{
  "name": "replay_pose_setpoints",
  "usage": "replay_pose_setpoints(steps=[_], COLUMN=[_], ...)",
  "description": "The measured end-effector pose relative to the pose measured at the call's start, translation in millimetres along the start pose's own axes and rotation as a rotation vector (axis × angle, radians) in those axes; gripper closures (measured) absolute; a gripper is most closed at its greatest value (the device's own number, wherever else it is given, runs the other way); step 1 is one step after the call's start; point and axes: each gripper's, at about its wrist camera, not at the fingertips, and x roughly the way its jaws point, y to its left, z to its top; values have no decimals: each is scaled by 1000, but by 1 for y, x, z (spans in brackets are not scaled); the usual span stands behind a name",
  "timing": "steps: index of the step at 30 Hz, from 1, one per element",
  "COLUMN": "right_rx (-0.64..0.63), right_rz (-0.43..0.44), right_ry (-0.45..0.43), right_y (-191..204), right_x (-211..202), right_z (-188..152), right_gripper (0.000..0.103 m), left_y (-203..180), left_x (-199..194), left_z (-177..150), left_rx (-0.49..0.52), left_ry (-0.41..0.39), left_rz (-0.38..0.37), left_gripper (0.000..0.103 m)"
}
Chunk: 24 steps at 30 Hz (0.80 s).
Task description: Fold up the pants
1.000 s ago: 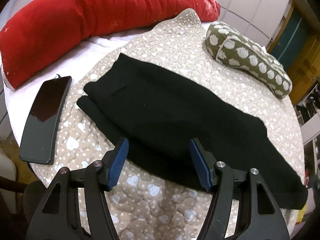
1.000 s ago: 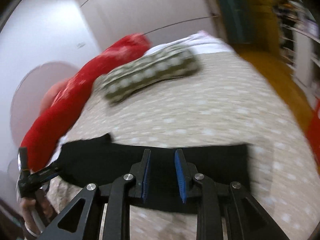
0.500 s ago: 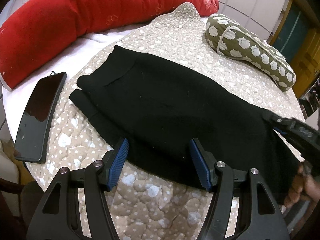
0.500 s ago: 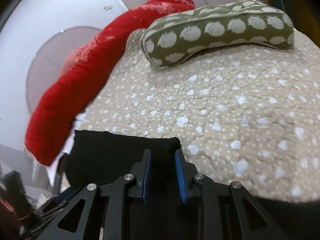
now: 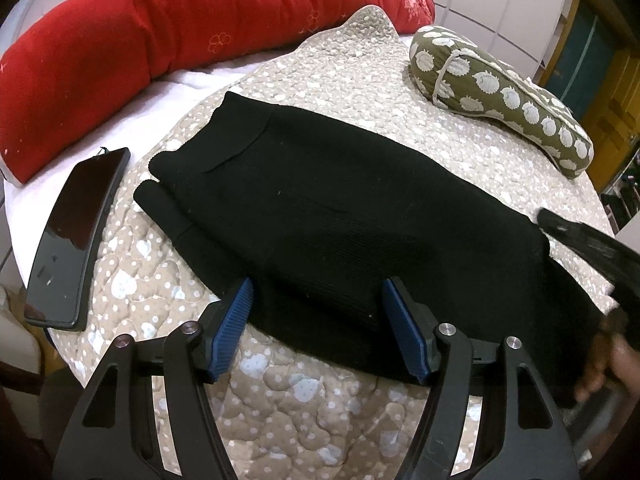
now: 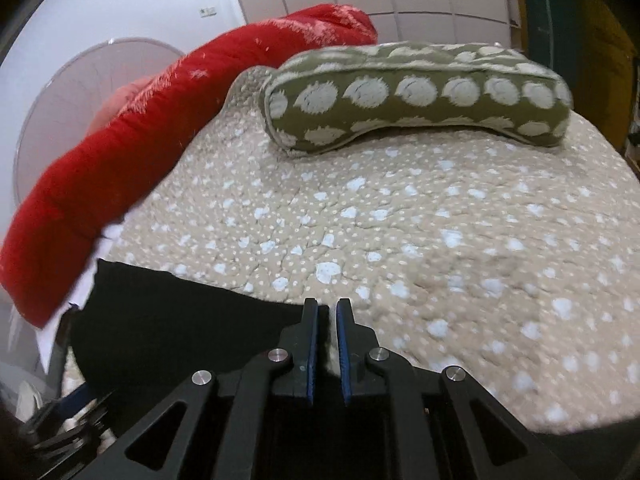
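Black pants [image 5: 332,216] lie folded lengthwise on a beige dotted quilt [image 5: 352,72], waistband at the far left. My left gripper [image 5: 316,320] is open, its blue pads either side of the pants' near edge, holding nothing. My right gripper [image 6: 327,320] is nearly closed on the leg end of the pants [image 6: 168,320], with black cloth between the pads. In the left wrist view the right gripper [image 5: 592,248] shows at the right edge, over the leg end, which is raised off the quilt.
A long red bolster [image 5: 160,28] runs along the far side. A green pillow with white spots [image 5: 500,92] lies at the far right. A black phone [image 5: 76,236] lies left of the pants near the quilt's edge.
The right gripper has closed further on the leg end and carried it up and toward the waistband. The left gripper has stayed open and drawn back a little.
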Motion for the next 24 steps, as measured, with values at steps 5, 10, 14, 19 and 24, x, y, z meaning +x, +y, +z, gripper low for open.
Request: replay_pose_setpoints(steps=[5, 10, 14, 19, 24], right_rx=[-84, -180, -229, -219, -202], right_rz=[80, 134, 124, 100, 43], right_ry=[-21, 36, 93, 67, 27], right_y=[14, 37, 46, 42, 34], right_x=[-47, -48, -38, -55, -67], right_z=[-28, -70, -89, -89, -89], right_gripper=[94, 87, 82, 82, 81], left_y=[-2, -4, -4, -5, -14], left_x=[-1, -1, -4, -13, -24], left_z=[-1, -3, -6, -6, -6], left_rx=[0, 8, 17, 15, 28], left_ry=[-5, -10, -13, -12, -21], left_rz=[10, 26, 39, 27, 3], left_gripper=[35, 35, 35, 35, 35])
